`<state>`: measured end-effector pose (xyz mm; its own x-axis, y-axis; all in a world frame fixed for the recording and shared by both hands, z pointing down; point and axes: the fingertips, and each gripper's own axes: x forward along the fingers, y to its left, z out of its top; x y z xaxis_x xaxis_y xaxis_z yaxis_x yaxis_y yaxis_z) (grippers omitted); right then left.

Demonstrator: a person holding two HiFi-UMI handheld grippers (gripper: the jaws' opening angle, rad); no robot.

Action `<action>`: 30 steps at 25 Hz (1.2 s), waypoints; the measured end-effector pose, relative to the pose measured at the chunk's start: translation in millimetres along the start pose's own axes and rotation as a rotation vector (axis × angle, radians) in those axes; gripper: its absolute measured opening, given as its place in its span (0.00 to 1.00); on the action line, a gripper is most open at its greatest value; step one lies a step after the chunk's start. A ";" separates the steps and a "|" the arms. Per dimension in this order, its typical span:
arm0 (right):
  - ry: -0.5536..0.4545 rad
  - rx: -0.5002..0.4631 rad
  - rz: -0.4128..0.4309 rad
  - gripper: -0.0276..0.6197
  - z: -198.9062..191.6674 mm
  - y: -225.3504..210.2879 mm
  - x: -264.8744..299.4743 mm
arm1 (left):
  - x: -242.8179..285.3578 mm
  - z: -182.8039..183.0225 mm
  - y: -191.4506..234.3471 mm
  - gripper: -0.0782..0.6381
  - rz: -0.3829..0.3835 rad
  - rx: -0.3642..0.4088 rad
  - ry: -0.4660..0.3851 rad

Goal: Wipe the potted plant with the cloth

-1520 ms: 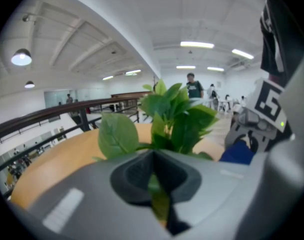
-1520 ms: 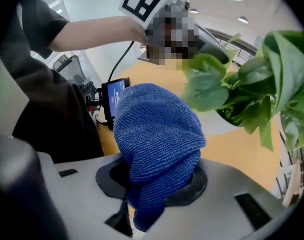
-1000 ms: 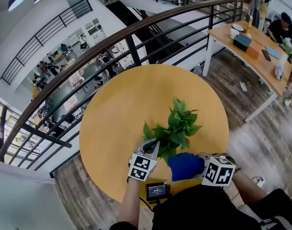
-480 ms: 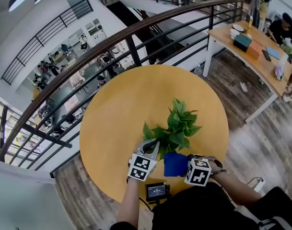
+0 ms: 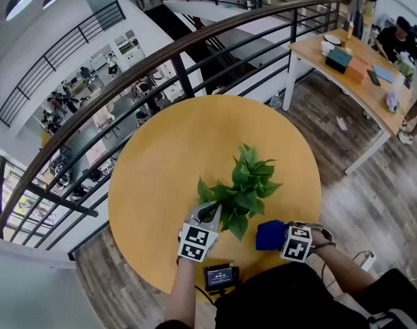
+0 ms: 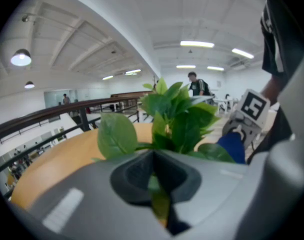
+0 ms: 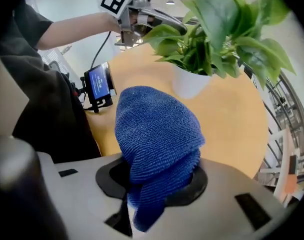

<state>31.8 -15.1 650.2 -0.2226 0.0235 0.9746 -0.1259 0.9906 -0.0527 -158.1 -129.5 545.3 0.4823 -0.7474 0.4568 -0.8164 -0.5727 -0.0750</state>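
On round table (image 5: 168, 157) white pot (image 7: 189, 84) holds plant (image 5: 246, 187); left fingers (image 6: 92, 186) pinch leaf (image 6: 159, 200), right fingers (image 7: 231, 206) clamp cloth (image 7: 156, 134).

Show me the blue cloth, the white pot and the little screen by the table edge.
blue cloth (image 7: 156, 134): right gripper view, on its bulging middle.
white pot (image 7: 190, 84): right gripper view, on its front wall.
little screen (image 7: 97, 82): right gripper view, on its lit display.

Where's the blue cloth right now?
Head view: the blue cloth is low, right of centre, clamped in the right gripper, right of the potted plant, by the near edge of the table.
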 end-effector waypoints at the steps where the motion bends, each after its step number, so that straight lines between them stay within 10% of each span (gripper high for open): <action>1: 0.009 0.027 -0.021 0.26 -9.2 -10.9 -4.4 | -0.4 -0.4 -0.2 0.11 0.000 0.000 0.001; 7: -0.052 0.274 -0.332 0.26 -51.8 -130.9 -86.0 | -0.6 -1.2 -0.3 0.11 -0.001 0.008 0.006; 14: -0.423 0.264 -0.795 0.26 27.8 -212.1 -234.3 | -2.6 2.0 -6.0 0.11 0.000 0.054 0.018; 21: -0.379 0.056 -0.791 0.26 90.9 -196.9 -224.3 | -2.3 7.3 -7.8 0.11 0.015 0.100 0.039; 30: -0.172 0.048 -0.645 0.26 35.5 -168.8 -135.5 | 3.7 -2.8 -0.1 0.11 0.047 0.114 0.089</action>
<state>49.0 -190.3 519.3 -0.2391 -0.5973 0.7656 -0.3273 0.7919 0.5156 -157.2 -131.3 549.5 0.4100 -0.7447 0.5266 -0.7937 -0.5758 -0.1963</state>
